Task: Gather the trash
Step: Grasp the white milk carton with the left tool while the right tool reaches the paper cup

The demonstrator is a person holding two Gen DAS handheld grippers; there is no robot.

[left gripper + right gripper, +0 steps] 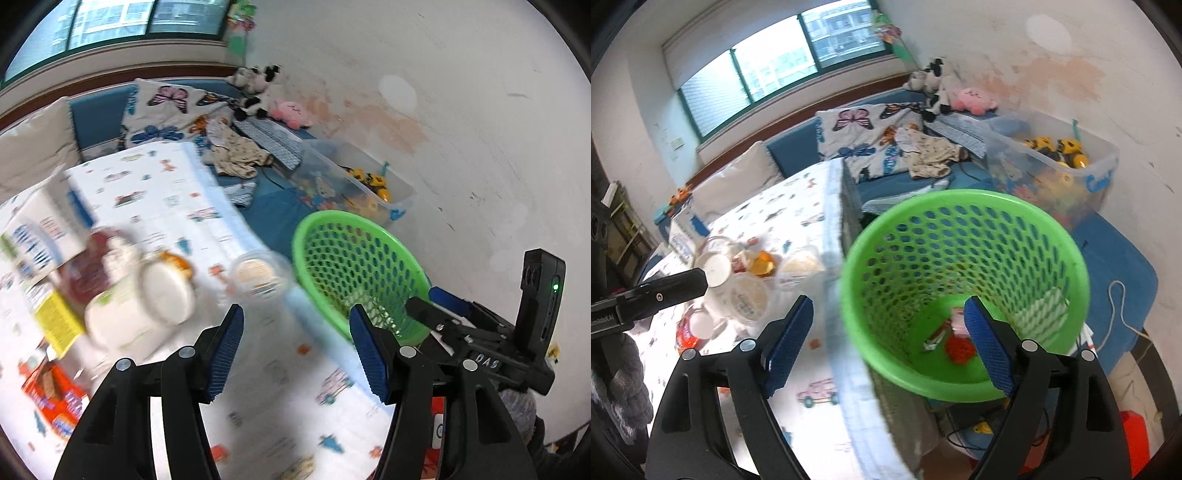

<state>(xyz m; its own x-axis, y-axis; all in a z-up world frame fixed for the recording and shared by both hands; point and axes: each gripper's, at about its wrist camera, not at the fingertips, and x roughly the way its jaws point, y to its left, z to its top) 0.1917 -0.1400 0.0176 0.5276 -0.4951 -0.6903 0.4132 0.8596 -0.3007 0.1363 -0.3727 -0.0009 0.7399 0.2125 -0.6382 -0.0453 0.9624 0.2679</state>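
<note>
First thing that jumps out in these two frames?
The bright green basket off the table's edge dominates the right wrist view, with a few wrappers already at its bottom. Left of it, a blurred heap of cups and packaging crowds the patterned tablecloth. Both the left gripper and the right gripper are open and hold nothing.
</note>
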